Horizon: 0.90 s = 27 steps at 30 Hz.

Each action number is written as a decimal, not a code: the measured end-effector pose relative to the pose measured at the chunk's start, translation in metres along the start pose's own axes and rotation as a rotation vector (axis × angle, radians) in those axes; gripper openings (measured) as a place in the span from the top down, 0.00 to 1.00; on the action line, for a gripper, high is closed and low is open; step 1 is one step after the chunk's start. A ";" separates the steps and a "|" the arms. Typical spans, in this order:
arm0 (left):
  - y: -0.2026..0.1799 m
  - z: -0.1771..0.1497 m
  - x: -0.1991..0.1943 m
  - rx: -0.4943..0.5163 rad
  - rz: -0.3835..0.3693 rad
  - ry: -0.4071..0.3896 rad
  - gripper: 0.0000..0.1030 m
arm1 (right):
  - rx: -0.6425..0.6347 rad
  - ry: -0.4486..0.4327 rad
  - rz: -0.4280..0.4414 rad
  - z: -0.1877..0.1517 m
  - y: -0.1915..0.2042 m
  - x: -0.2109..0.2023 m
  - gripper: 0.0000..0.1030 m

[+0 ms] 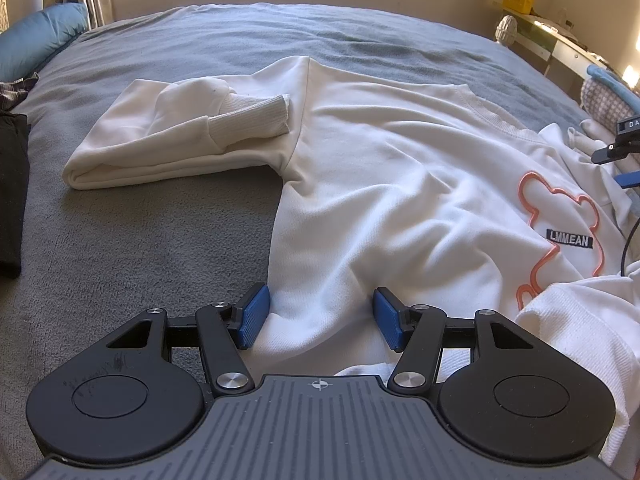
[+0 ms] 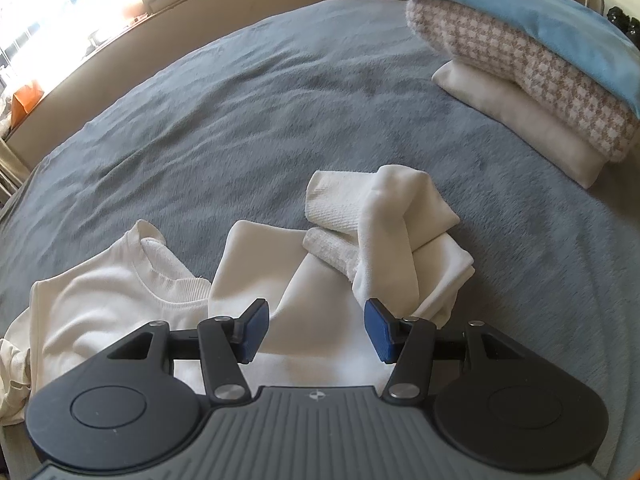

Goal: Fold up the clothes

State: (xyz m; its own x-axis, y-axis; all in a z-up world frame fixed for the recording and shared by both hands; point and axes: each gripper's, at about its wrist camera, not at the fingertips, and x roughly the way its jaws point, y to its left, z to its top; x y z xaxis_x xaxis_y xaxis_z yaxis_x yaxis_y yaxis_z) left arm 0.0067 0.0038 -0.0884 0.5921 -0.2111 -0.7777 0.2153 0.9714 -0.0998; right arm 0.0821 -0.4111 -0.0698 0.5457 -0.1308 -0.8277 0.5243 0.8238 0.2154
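A white sweatshirt (image 1: 400,168) with an orange bear outline and a black label lies spread on the grey bed cover (image 1: 140,248). Its left sleeve (image 1: 172,136) is folded back on itself, cuff toward the body. My left gripper (image 1: 320,316) stands open at the sweatshirt's near left edge, with white cloth lying between its blue pads. In the right wrist view the collar (image 2: 160,280) is at the left and the other sleeve (image 2: 384,232) lies bunched ahead, its ribbed cuff on top. My right gripper (image 2: 316,330) is open just over the cloth at that sleeve's base.
A stack of folded clothes (image 2: 540,80), blue on checked on white, sits on the bed at the far right. A blue pillow (image 1: 40,36) and a dark garment (image 1: 12,184) lie at the left edge. Grey cover (image 2: 280,100) stretches beyond the sweatshirt.
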 end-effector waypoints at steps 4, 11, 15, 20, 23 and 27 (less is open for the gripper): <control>0.000 0.000 0.000 0.002 0.000 0.000 0.44 | -0.002 0.002 0.000 -0.001 0.000 0.000 0.45; 0.007 0.005 -0.009 -0.028 -0.015 -0.022 0.44 | -0.005 -0.003 -0.009 0.000 0.003 -0.002 0.45; 0.011 0.012 -0.021 -0.011 -0.004 -0.092 0.44 | -0.033 -0.022 0.010 0.001 0.007 -0.007 0.45; 0.005 0.039 -0.021 0.043 -0.017 -0.117 0.44 | -0.110 -0.025 0.061 0.002 0.017 -0.011 0.45; -0.004 0.059 -0.016 0.097 -0.021 -0.135 0.44 | -0.176 -0.026 0.084 0.005 0.025 -0.009 0.45; -0.019 0.083 0.001 0.180 -0.015 -0.129 0.44 | -0.265 -0.020 0.084 0.005 0.037 -0.005 0.45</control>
State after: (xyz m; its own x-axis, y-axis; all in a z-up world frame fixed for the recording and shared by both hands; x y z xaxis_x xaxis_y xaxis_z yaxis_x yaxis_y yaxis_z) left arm 0.0677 -0.0243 -0.0358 0.6796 -0.2484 -0.6902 0.3531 0.9355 0.0109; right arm 0.1024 -0.3825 -0.0549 0.5943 -0.0650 -0.8016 0.2889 0.9474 0.1374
